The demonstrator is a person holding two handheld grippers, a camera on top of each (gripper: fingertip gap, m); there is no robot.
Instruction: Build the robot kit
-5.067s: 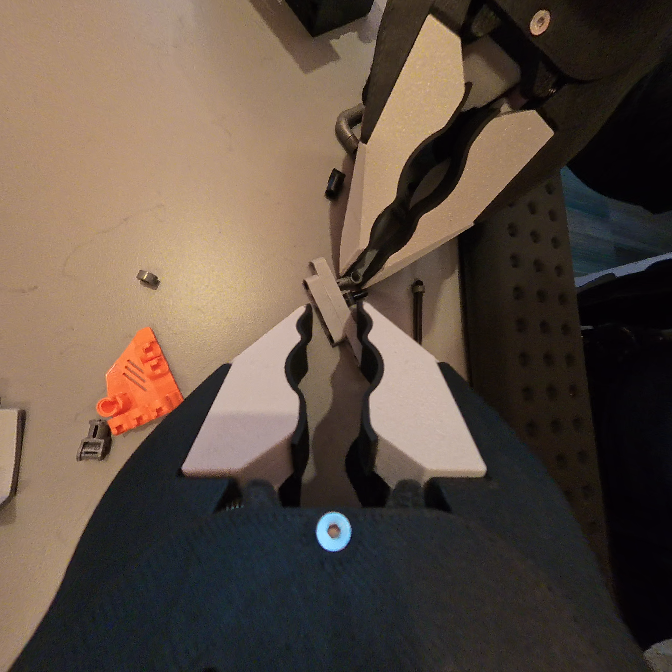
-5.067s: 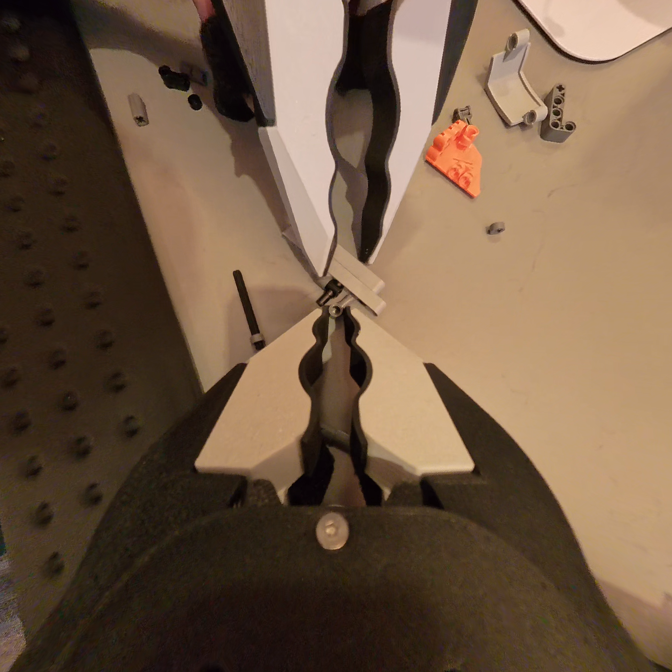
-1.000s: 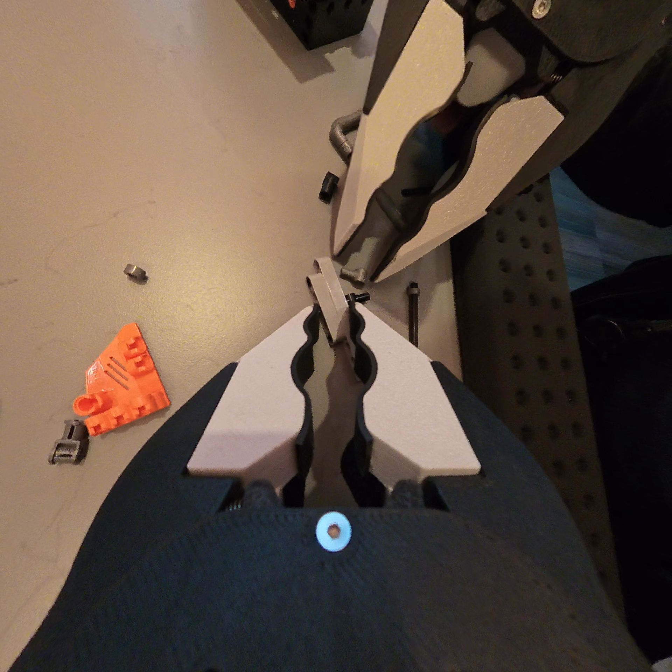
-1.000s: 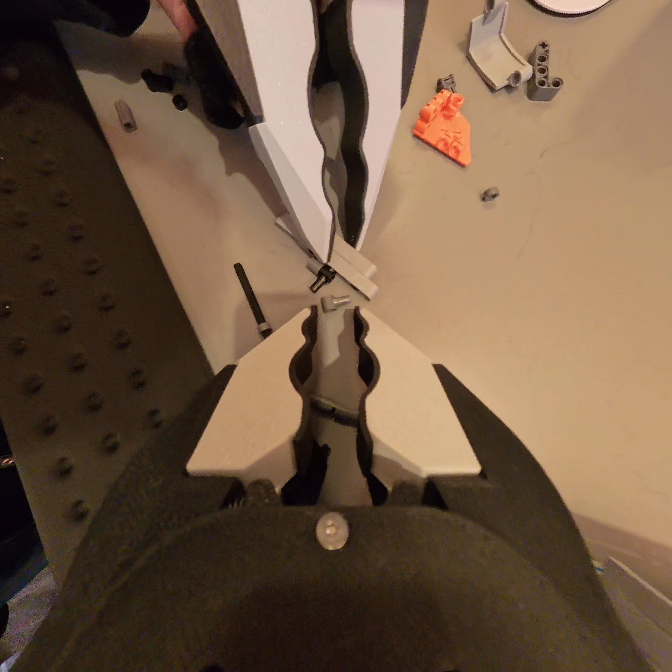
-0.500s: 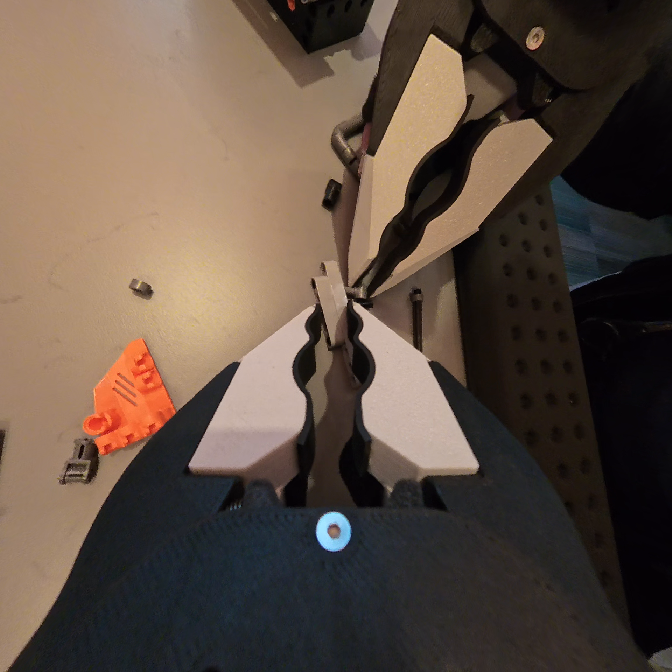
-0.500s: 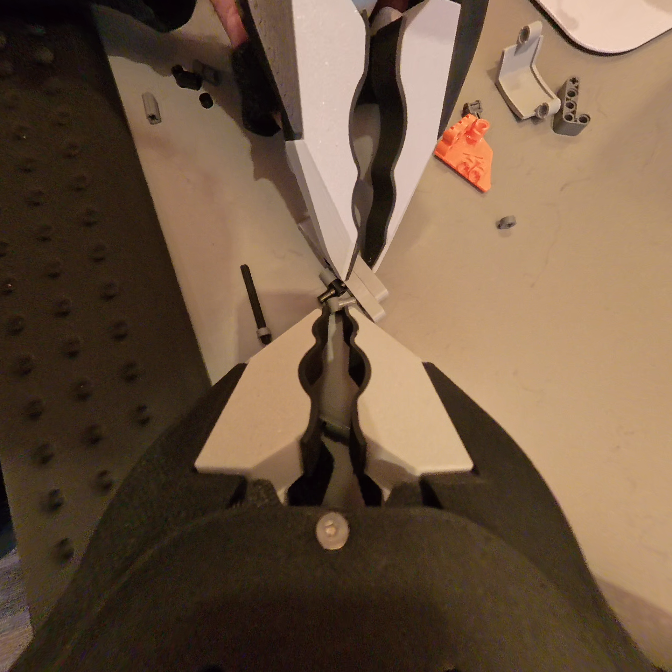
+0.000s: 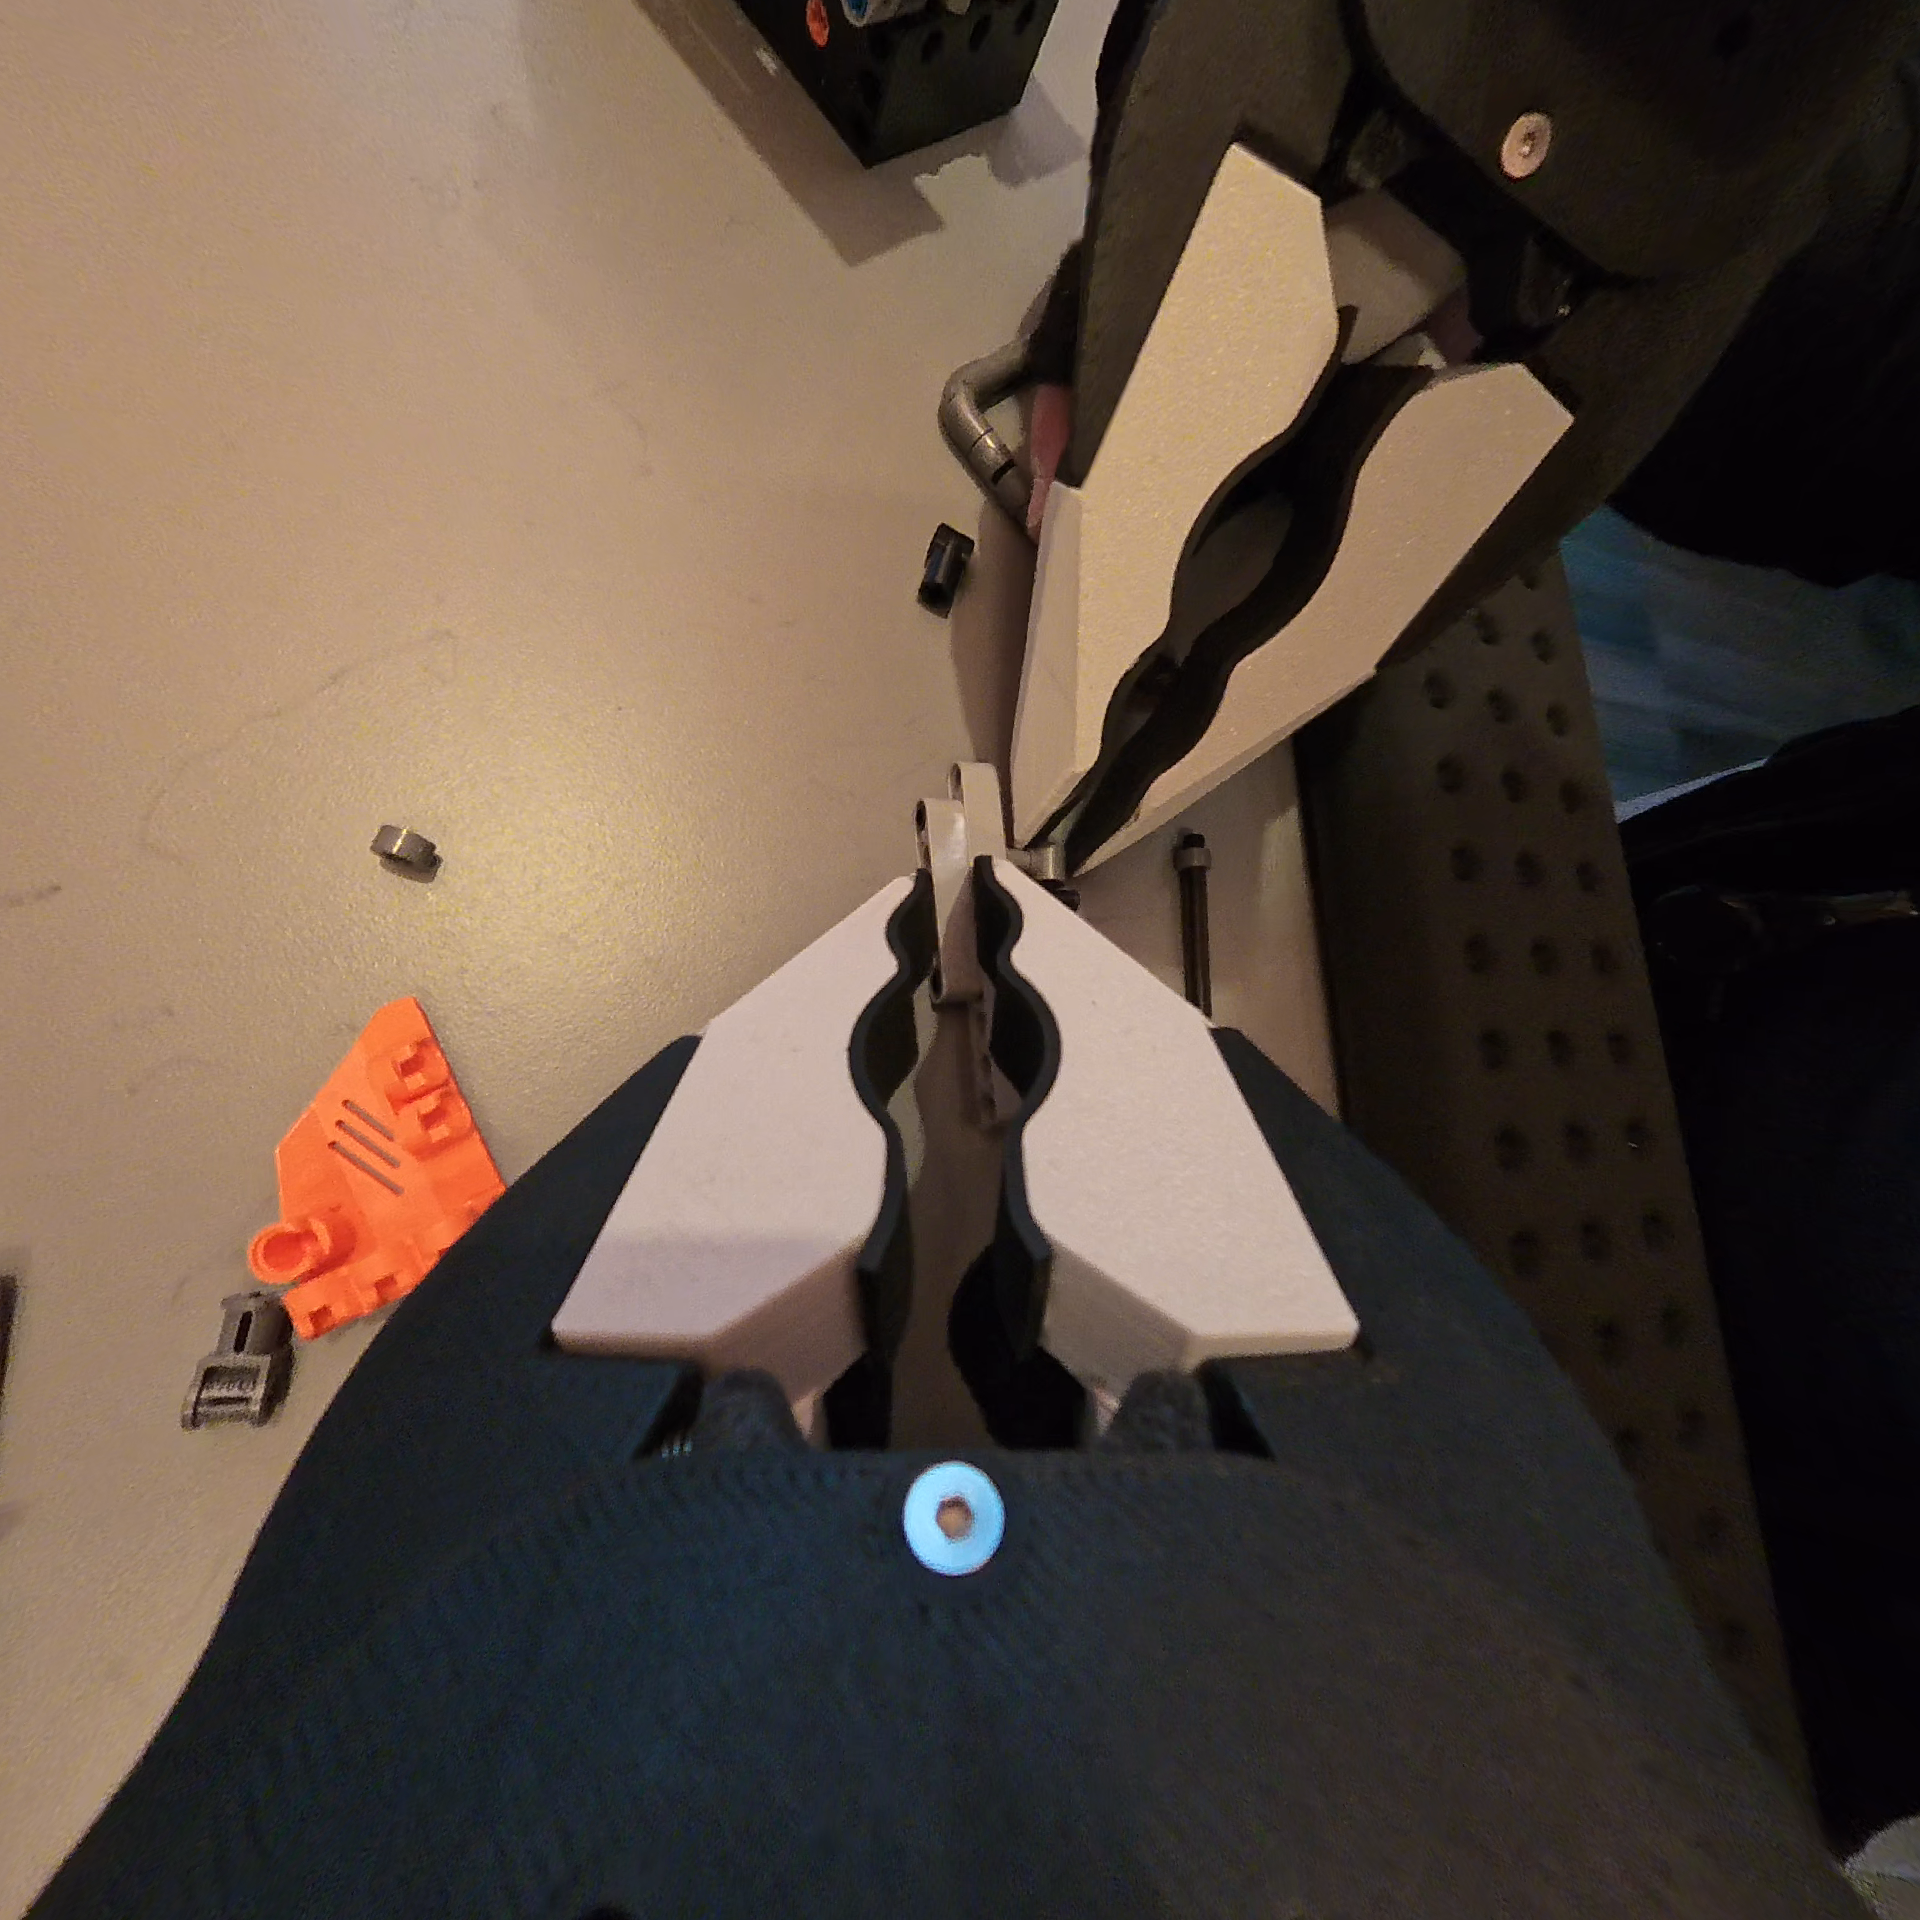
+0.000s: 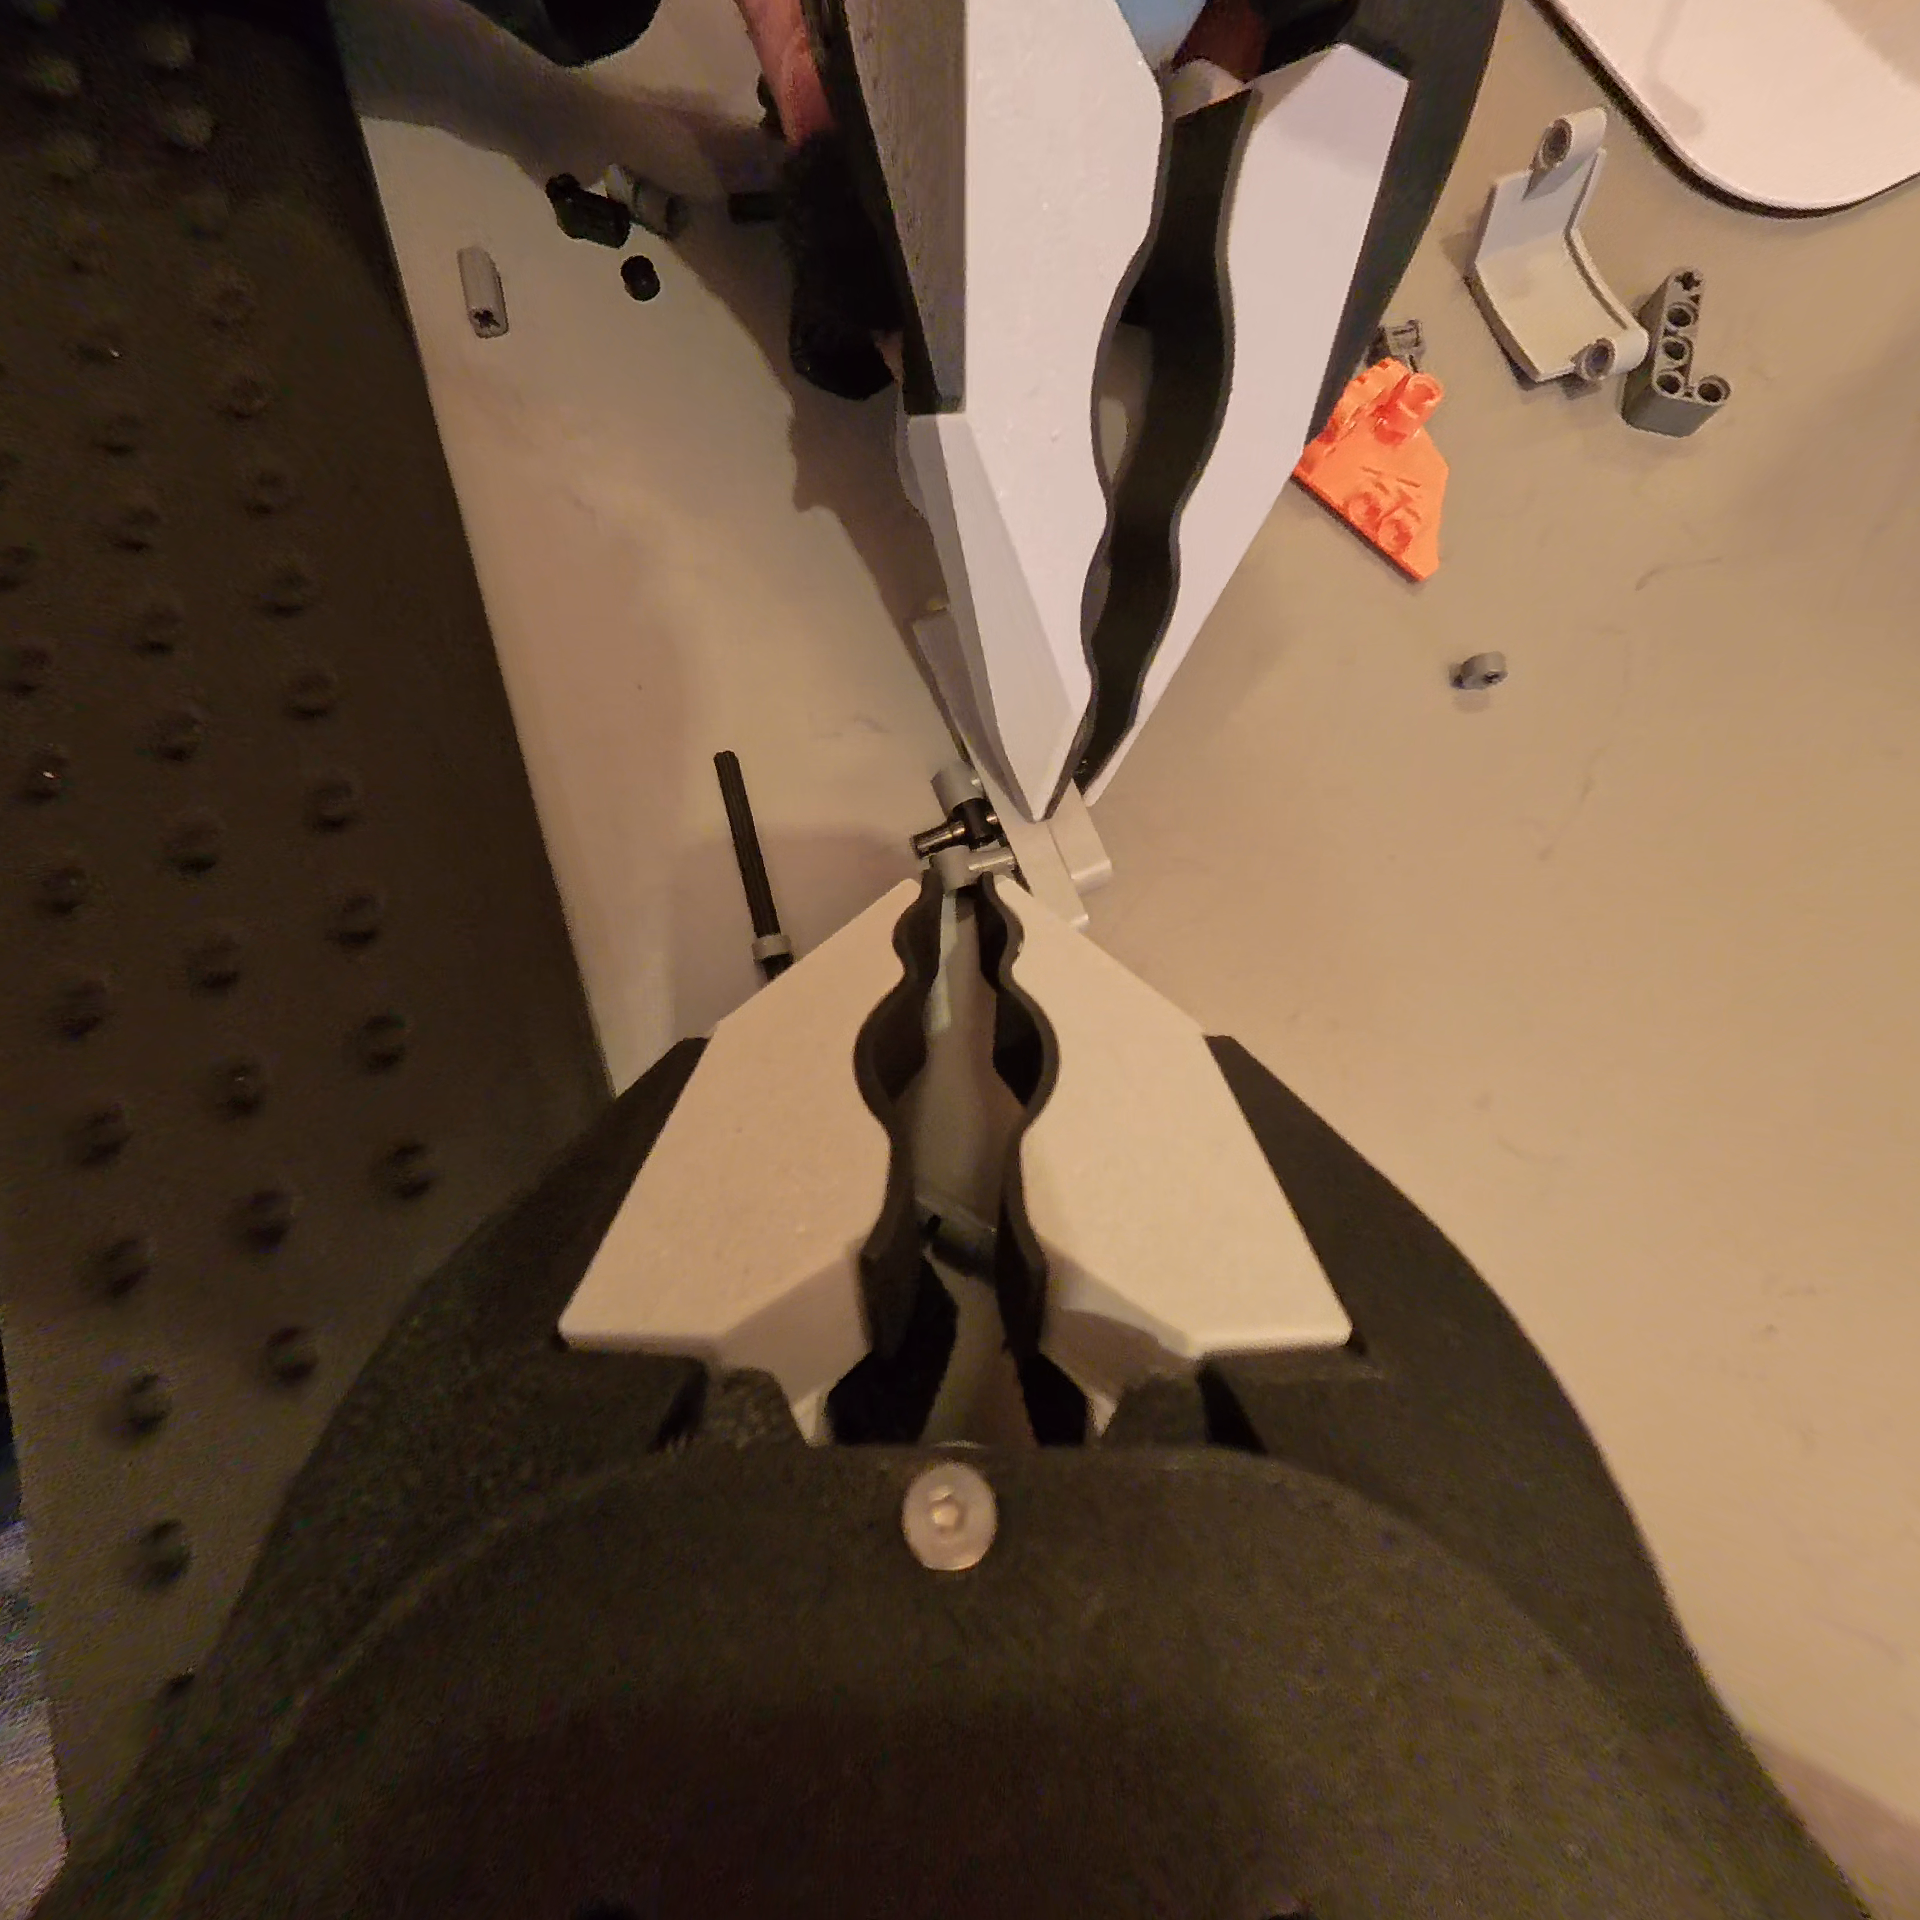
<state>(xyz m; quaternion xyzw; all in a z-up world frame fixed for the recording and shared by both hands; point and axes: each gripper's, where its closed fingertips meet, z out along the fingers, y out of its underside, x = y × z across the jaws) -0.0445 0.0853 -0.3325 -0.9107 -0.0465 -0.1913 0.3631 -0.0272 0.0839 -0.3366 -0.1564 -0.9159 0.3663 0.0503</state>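
My left gripper (image 7: 951,883) is shut on a flat light grey panel piece (image 7: 951,831) and holds it on edge just above the table. It also shows at the top of the right wrist view (image 8: 1070,805), with the panel (image 8: 1075,857) sticking out below its tips. My right gripper (image 8: 961,894) is shut on a small grey pin connector (image 8: 977,864), which touches a black pin (image 8: 951,831) on the panel's side. In the left wrist view the right gripper (image 7: 1049,836) comes in from the upper right, tip to tip with the left one.
On the beige table lie an orange wedge plate (image 7: 374,1164), a small grey ring (image 7: 403,847), a black axle (image 7: 1195,925), a dark grey connector (image 7: 239,1371) and a black bush (image 7: 943,561). A studded dark mat (image 8: 208,727) borders the table. A curved grey panel (image 8: 1548,270) and an L-shaped beam (image 8: 1673,364) lie farther off. My two grippers' fingertips are within a few centimetres of each other. About 4 cm separates my right fingertips from the black axle (image 7: 1195,925). It is also in sight in the right wrist view (image 8: 747,888).
One second ago my right gripper was open, a little back from the panel. It has shut on the small grey pin connector and moved in against the panel. The left gripper kept its hold.
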